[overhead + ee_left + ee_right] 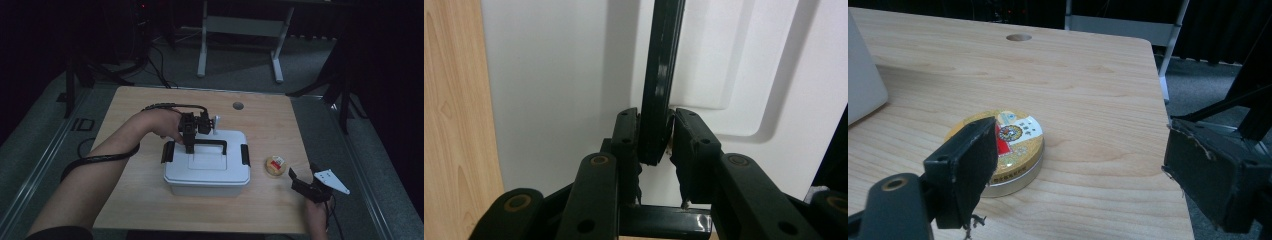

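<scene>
Two grippers, left gripper [656,145] clamping box handle [663,75], right gripper [1078,170] wide open, empty, tin [1008,145] label unreadable

— What carries everything here?
— A light wooden table [150,195] with a round hole [238,106] near its far edge.
— And what lies directly on it?
— A white lidded box [207,172] near the middle, and a small round gold tin [275,165] just right of it, apart from it.
</scene>
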Motion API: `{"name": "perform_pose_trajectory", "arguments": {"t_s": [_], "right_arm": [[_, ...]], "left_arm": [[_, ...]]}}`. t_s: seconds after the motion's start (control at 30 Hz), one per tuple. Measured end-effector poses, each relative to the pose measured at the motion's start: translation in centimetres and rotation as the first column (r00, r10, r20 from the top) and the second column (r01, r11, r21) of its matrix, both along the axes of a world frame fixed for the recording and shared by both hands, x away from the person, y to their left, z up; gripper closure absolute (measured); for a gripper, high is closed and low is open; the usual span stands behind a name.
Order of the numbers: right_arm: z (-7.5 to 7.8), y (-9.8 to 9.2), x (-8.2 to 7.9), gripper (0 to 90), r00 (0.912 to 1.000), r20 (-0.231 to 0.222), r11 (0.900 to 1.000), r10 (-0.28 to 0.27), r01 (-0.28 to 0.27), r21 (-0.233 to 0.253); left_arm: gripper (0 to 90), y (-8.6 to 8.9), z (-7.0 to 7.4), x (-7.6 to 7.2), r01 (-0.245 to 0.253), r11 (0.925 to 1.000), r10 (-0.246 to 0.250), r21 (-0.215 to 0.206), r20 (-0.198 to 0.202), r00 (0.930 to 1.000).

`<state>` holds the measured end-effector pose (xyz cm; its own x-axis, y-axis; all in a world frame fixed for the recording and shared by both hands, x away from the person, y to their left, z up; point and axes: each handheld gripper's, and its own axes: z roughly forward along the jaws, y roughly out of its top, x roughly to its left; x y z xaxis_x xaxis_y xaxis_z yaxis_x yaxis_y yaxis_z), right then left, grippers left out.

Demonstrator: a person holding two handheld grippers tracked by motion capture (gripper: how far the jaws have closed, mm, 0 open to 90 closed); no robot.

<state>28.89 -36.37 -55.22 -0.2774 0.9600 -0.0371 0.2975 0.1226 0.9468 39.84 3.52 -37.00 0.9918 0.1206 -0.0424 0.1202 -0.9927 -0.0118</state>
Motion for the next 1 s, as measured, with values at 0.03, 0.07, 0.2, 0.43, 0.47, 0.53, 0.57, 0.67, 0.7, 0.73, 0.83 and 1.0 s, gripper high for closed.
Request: {"name": "perform_pose_trajectory", "arguments": {"t_s": [0.03,0.07,0.2,0.43,0.47,0.53,0.57,0.67,0.7,0.73,0.83,1.0], "right_arm": [[0.0,0.0,0.0,13.7,1.0,0.0,1.0,0.0,0.0,0.0],[0.0,0.0,0.0,13.7,1.0,0.0,1.0,0.0,0.0,-0.001],[0.0,0.0,0.0,13.8,1.0,-0.001,1.0,0.002,-0.002,-0.002],[0.0,0.0,0.0,13.8,1.0,-0.004,1.0,0.005,-0.005,0.001],[0.0,0.0,0.0,13.8,1.0,-0.003,1.0,0.005,-0.005,0.001],[0.0,0.0,0.0,13.8,1.0,-0.004,1.0,0.005,-0.005,0.0],[0.0,0.0,0.0,13.8,1.0,-0.004,1.0,0.006,-0.006,-0.001],[0.0,0.0,0.0,13.8,1.0,-0.004,1.0,0.005,-0.005,-0.002],[0.0,0.0,0.0,13.8,1.0,-0.004,1.0,0.005,-0.005,-0.002],[0.0,0.0,0.0,13.8,1.0,-0.003,1.0,0.005,-0.005,-0.002],[0.0,0.0,0.0,13.8,1.0,-0.004,1.0,0.005,-0.005,0.0],[0.0,0.0,0.0,13.8,1.0,-0.004,1.0,0.006,-0.006,0.001]], "left_arm": [[76.5,-0.1,-0.1,-0.1,0.004,1.0,-0.004,0.003,0.003,1.0],[76.6,-0.2,0.0,-0.1,0.005,0.9999,-0.005,0.009,0.005,1.0],[82.6,-0.5,-0.1,-0.3,0.024,0.9994,-0.023,0.025,-0.01,0.9997],[83.5,-0.4,-0.1,-0.4,0.027,0.9995,-0.027,0.016,-0.008,0.9996],[83.5,-0.4,0.0,-0.4,0.031,0.9994,-0.031,0.011,-0.008,0.9995],[83.6,-0.3,0.0,-0.4,0.032,0.9995,-0.032,0.008,-0.007,0.9995],[83.6,-0.3,0.0,-0.5,0.035,0.9994,-0.035,0.007,-0.006,0.9994],[83.7,-0.3,0.1,-0.5,0.049,0.9988,-0.049,0.008,-0.009,0.9988],[83.6,-0.3,0.1,-0.5,0.049,0.9988,-0.049,0.008,-0.009,0.9988],[83.6,-0.3,0.1,-0.5,0.049,0.9988,-0.049,0.008,-0.009,0.9988],[83.7,-0.3,0.5,-0.5,0.061,0.9981,-0.061,0.001,0.001,0.9981],[83.8,-0.1,0.9,-0.4,0.057,0.9983,-0.057,-0.014,-0.005,0.9984]]}}
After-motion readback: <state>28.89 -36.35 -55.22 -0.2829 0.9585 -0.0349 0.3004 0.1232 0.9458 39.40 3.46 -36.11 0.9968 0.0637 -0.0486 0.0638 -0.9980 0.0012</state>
